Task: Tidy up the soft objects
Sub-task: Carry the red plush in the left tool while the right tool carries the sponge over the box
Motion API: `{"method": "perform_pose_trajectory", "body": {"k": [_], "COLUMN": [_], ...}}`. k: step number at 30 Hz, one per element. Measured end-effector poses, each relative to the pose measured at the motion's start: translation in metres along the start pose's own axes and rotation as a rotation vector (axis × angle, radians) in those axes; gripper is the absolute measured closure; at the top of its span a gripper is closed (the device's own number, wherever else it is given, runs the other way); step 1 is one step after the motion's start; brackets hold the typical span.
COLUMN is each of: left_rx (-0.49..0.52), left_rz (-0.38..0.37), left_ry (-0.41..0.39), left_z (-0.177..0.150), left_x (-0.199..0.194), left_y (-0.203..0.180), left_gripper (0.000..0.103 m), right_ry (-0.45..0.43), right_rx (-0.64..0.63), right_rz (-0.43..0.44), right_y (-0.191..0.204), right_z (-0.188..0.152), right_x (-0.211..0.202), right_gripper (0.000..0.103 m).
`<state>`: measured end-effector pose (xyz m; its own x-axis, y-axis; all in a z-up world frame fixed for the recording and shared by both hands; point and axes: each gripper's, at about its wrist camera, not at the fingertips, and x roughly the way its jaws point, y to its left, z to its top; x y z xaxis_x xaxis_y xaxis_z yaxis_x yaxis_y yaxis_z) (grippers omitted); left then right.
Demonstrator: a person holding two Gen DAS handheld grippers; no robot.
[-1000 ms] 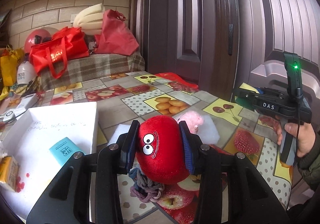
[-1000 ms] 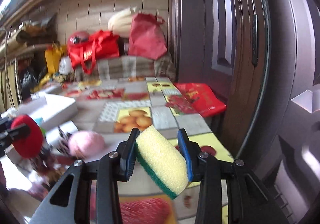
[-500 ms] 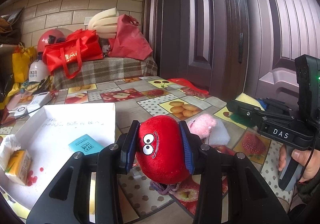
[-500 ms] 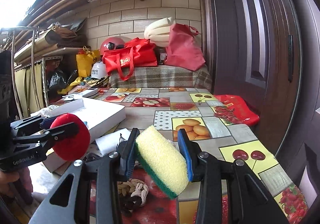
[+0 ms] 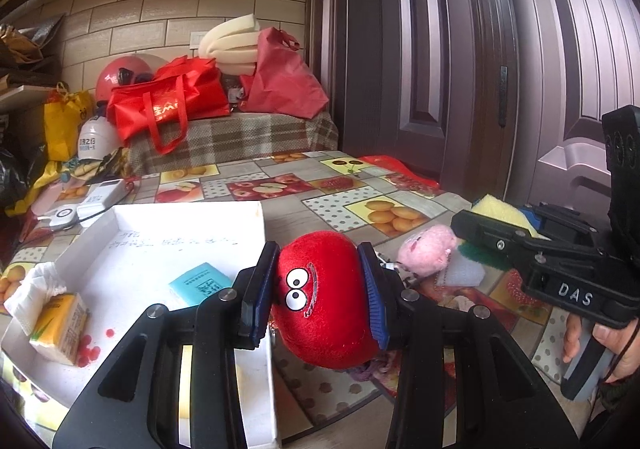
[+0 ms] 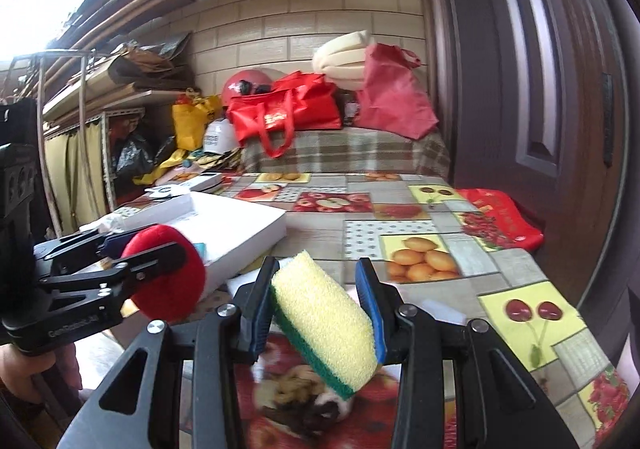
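Observation:
My left gripper [image 5: 318, 295] is shut on a red plush toy with cartoon eyes [image 5: 326, 299], held above the table beside a shallow white box [image 5: 120, 217]. In the right wrist view that toy [image 6: 168, 273] shows at the left. My right gripper [image 6: 318, 307] is shut on a yellow sponge with a green scouring side [image 6: 324, 319], tilted between the pads. From the left wrist view, the right gripper [image 5: 500, 227] and the sponge [image 5: 498, 211] sit at the right, a hand on the handle. A pink plush [image 5: 426, 251] and a knotted rope toy [image 6: 308, 399] lie on the tablecloth.
The white box holds a teal card [image 5: 200, 285], a yellow tissue pack [image 5: 60, 323] and small red beads. A white foam piece [image 5: 460, 273] lies by the pink plush. Red bags [image 5: 172, 101], helmets and foam rolls crowd the table's far end. A dark door [image 5: 460, 69] stands at the right.
Both grippers have swung left toward the white box, each keeping its grip. The right gripper, holding the sponge, has come closer beside the left one.

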<state>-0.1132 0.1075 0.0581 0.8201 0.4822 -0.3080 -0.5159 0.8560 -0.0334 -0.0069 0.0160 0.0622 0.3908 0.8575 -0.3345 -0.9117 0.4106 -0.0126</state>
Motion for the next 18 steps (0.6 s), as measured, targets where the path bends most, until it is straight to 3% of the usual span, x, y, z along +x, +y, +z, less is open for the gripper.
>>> {"method": "perform_pose_trajectory", "body": {"k": [4, 18], "left_rx": [0.002, -0.036], "left_rz": [0.006, -0.004], "left_ry": [0.003, -0.005], "left_z": [-0.001, -0.003], "left_x": [0.000, -0.006], "left_y": [0.003, 0.014], "left_gripper": [0.064, 0.064], "right_ry": [0.009, 0.004], "right_rx": [-0.006, 0.003], "right_rz": [0.038, 0.037], "right_y": [0.012, 0.015], "right_z": [0.001, 0.002], "right_x": [0.006, 0.006], "right_gripper": [0.064, 0.063]}}
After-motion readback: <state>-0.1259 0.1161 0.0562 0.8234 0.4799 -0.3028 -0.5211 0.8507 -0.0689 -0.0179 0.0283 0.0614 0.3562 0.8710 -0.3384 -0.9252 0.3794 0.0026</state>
